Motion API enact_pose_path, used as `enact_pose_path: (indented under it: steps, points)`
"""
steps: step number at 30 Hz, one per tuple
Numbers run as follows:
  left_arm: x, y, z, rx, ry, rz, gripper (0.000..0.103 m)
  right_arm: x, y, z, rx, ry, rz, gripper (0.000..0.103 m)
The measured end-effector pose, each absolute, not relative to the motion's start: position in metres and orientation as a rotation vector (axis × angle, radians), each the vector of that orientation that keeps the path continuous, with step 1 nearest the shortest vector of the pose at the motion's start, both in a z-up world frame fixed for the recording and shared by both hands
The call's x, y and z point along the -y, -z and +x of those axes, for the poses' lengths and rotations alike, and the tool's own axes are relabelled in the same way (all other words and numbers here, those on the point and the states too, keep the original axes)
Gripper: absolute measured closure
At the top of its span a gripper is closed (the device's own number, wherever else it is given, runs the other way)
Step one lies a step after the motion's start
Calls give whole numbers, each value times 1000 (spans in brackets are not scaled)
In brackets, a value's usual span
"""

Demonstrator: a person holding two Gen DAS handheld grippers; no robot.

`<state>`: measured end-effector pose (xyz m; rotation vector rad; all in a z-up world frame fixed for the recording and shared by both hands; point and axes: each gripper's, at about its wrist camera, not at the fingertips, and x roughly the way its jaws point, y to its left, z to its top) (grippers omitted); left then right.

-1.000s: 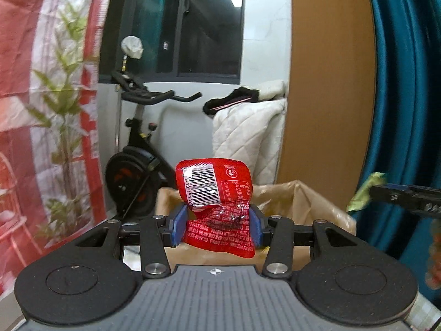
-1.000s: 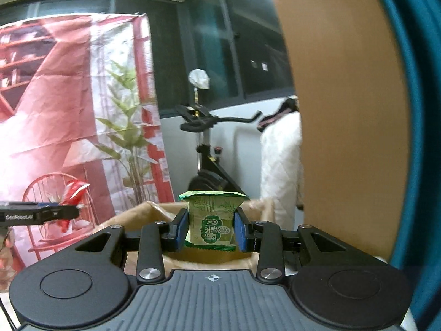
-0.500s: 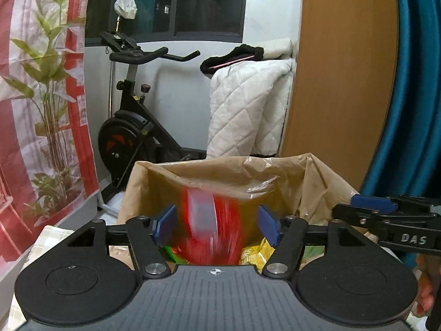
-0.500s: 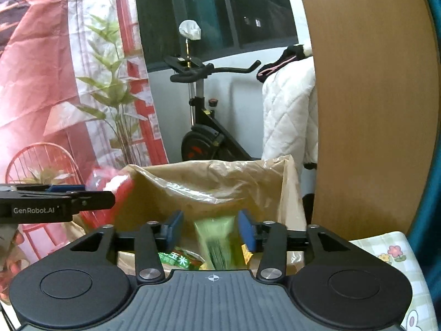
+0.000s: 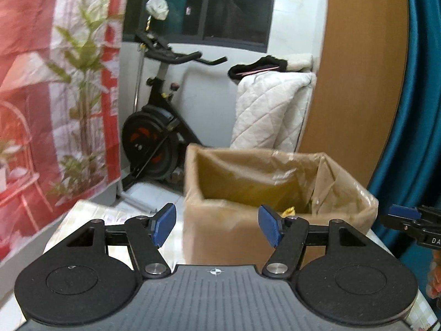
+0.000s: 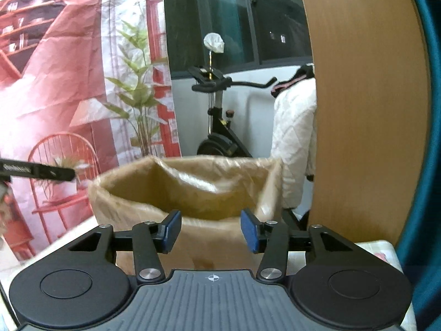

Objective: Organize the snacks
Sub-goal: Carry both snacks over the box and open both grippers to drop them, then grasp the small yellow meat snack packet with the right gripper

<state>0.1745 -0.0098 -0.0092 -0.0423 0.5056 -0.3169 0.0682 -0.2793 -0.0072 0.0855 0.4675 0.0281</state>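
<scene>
A brown cardboard box [image 5: 228, 229] lined with clear plastic stands on the table just ahead of both grippers; it also shows in the right wrist view [image 6: 154, 212]. A bit of a yellow snack pack [image 5: 288, 209] shows inside it. My left gripper [image 5: 217, 224] is open and empty, in front of the box's near wall. My right gripper [image 6: 210, 230] is open and empty, also before the box. The right gripper's tip [image 5: 410, 222] shows at the right edge of the left wrist view. The left gripper's finger [image 6: 38, 171] shows at the left edge of the right wrist view.
A light patterned tablecloth [image 5: 110, 215] covers the table. Behind it stand an exercise bike [image 5: 160, 138], a white quilt [image 5: 270, 110], a wooden panel [image 5: 358, 82], a teal curtain [image 5: 419, 110] and a red printed backdrop [image 6: 69, 96].
Both grippers opened over the box and dropped the red pack and the green pack into it. Both have since drawn back and lowered, with wider jaws.
</scene>
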Motion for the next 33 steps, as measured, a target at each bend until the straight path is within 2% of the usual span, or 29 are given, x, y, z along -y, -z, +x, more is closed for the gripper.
enact_pose_path:
  steps: [7,13,21,23,26,30,32,33]
  points:
    - [-26,49,151,-604,249,-88,35,305,74,47,-633,4,129,61]
    - [-34,85,150,-695,215,-163,36,305,134,47,-798,31,46,64]
    - [-6,106,160,-753,294,-205,38,280,168,54,-913,-5,-74,64]
    - [7,110,163,-768,330,-204,44,278,173,58,-921,-3,-79,64]
    - [21,117,167,-786,374,-196,46,276,180,60,-934,-7,-69,64]
    - [37,123,177,-811,416,-199,52,277,184,58,-917,-13,-63,71]
    - [46,125,184,-820,445,-193,60,278,184,58,-909,-3,-41,72]
    - [53,128,184,-826,460,-187,60,279,184,58,-905,5,-26,73]
